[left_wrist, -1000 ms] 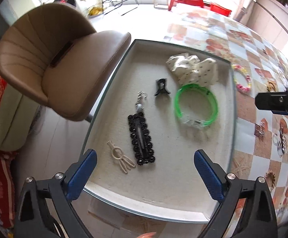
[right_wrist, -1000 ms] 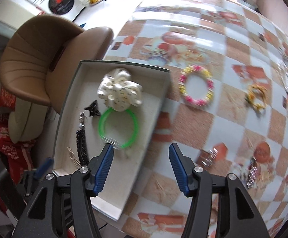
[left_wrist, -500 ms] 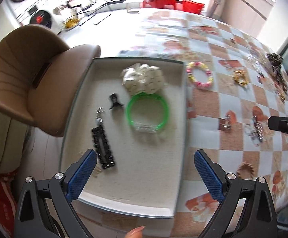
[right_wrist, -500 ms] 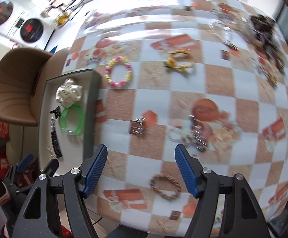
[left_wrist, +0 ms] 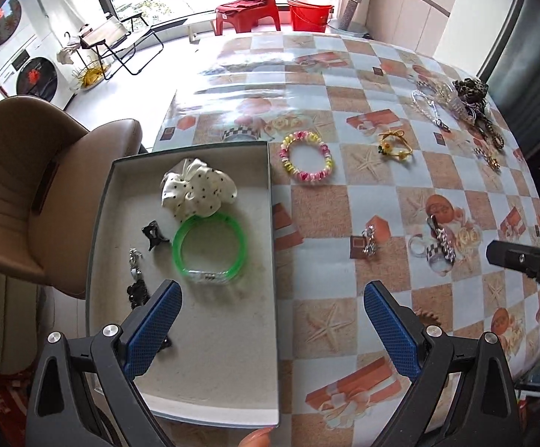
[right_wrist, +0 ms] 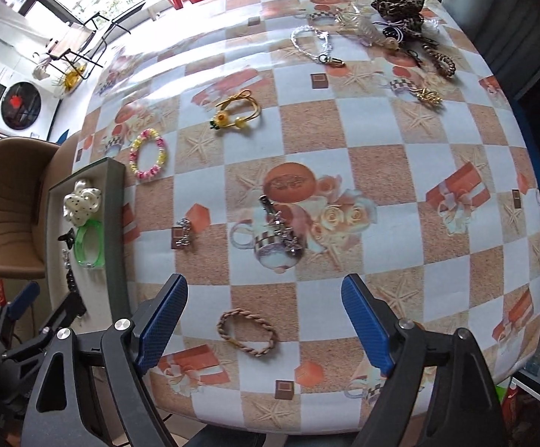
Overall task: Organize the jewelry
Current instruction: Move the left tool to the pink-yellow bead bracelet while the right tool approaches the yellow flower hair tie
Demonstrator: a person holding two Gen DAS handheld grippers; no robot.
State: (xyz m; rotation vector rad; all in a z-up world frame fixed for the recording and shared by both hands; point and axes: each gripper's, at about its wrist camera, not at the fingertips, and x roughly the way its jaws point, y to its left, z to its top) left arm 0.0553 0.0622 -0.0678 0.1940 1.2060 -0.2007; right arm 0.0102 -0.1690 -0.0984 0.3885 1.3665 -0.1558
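A grey tray [left_wrist: 217, 339] at the table's left edge holds a white dotted scrunchie [left_wrist: 197, 190], a green bangle [left_wrist: 210, 249], a small black claw clip [left_wrist: 153, 234] and a black beaded clip [left_wrist: 137, 292]. My left gripper [left_wrist: 271, 326] is open and empty above the tray's near right edge. My right gripper [right_wrist: 264, 326] is open and empty above a braided tan hair tie [right_wrist: 247, 331]. Loose on the table lie a pink-yellow bead bracelet [right_wrist: 148, 158], a yellow flower hair tie [right_wrist: 236, 113], a small silver clip [right_wrist: 183, 232] and a silver charm chain [right_wrist: 281, 229].
A heap of scrunchies, chains and hair ties [right_wrist: 392, 18] lies at the table's far right corner. A brown chair [left_wrist: 35, 193] stands left of the tray. The table's near edge is just under both grippers. My left gripper also shows in the right wrist view [right_wrist: 28, 320].
Both grippers have pulled back and swung right, away from the tray, so more of the table and its loose jewelry shows. Both stay open and empty.
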